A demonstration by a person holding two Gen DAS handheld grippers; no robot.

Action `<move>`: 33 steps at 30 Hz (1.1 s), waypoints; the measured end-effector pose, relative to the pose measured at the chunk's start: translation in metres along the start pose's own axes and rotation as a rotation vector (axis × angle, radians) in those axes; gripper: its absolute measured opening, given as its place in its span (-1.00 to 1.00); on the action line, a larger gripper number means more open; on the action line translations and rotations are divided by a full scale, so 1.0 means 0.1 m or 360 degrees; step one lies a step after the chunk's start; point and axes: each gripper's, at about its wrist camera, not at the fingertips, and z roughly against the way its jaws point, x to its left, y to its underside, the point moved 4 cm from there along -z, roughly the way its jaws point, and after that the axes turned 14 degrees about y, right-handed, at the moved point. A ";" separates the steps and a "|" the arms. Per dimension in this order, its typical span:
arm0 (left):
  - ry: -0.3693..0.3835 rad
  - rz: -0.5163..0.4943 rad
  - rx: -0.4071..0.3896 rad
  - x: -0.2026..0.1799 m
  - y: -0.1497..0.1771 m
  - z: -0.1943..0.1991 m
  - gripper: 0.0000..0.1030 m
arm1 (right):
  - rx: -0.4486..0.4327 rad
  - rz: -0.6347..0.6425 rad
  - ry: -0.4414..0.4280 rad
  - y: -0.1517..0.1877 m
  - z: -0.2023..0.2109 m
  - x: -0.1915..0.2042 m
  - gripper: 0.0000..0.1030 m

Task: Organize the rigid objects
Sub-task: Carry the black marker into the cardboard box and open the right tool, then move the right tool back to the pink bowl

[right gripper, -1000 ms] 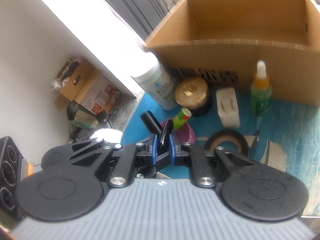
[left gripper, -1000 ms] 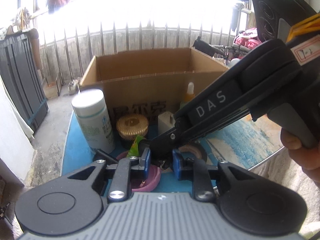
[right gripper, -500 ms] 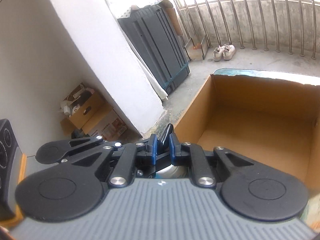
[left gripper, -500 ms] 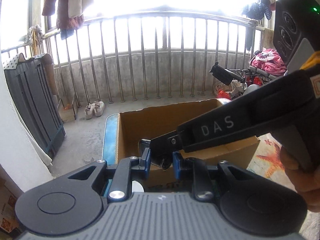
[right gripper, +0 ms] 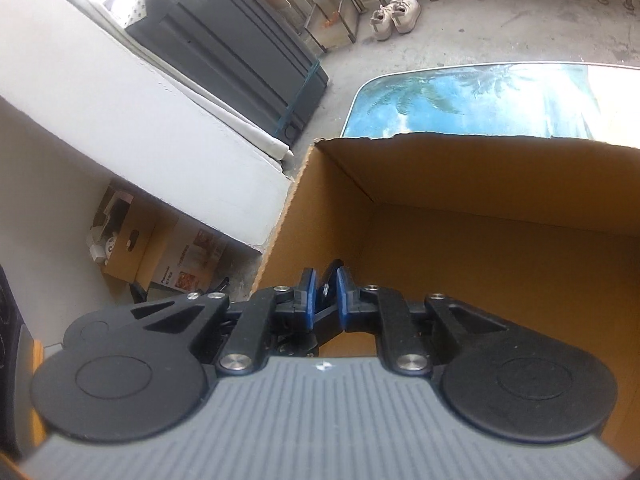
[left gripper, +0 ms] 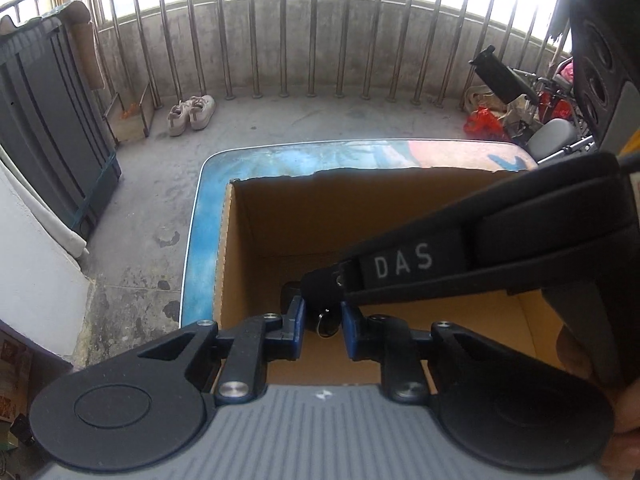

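Hanging over the cardboard box [right gripper: 500,216], both grippers clamp 1 black object [left gripper: 320,300]

Setting: you are on a home balcony. Bare concrete floor [left gripper: 304,124]; steel railing [left gripper: 280,36] over a low concrete wall. A pair of pale sneakers [left gripper: 191,114] sits by the railing. Dark folded panels [left gripper: 44,120] lean at your left. A parked bicycle [left gripper: 532,92] and bundled bags crowd the right corner. An open cardboard box [left gripper: 280,216] rests on your blue-printed counter [left gripper: 200,236].
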 end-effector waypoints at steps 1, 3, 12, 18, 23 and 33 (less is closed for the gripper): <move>-0.0018 0.0005 0.0015 0.01 -0.01 -0.03 -0.61 | 0.0013 -0.0011 0.0000 -0.02 -0.09 -0.01 -0.82; -0.0052 0.0009 0.0037 0.02 -0.03 -0.06 -0.60 | 0.0036 -0.0031 0.0006 -0.04 -0.27 -0.06 -0.82; -0.0119 0.0013 0.0059 0.01 -0.05 -0.14 -0.43 | 0.0047 -0.0103 0.0034 -0.13 -0.74 -0.19 -0.87; -0.0104 0.0032 0.0001 -0.01 -0.04 -0.02 -0.35 | -0.0030 -0.0157 0.0002 -0.21 -0.64 -0.30 -0.82; -0.0051 0.0023 -0.0116 -0.10 -0.02 0.28 -0.21 | -0.0156 -0.0155 -0.0078 -0.12 -0.14 -0.37 -0.82; 0.0071 -0.0070 -0.0426 -0.27 0.32 1.34 0.26 | -0.0494 -0.0039 -0.0309 0.62 1.26 -0.30 -0.81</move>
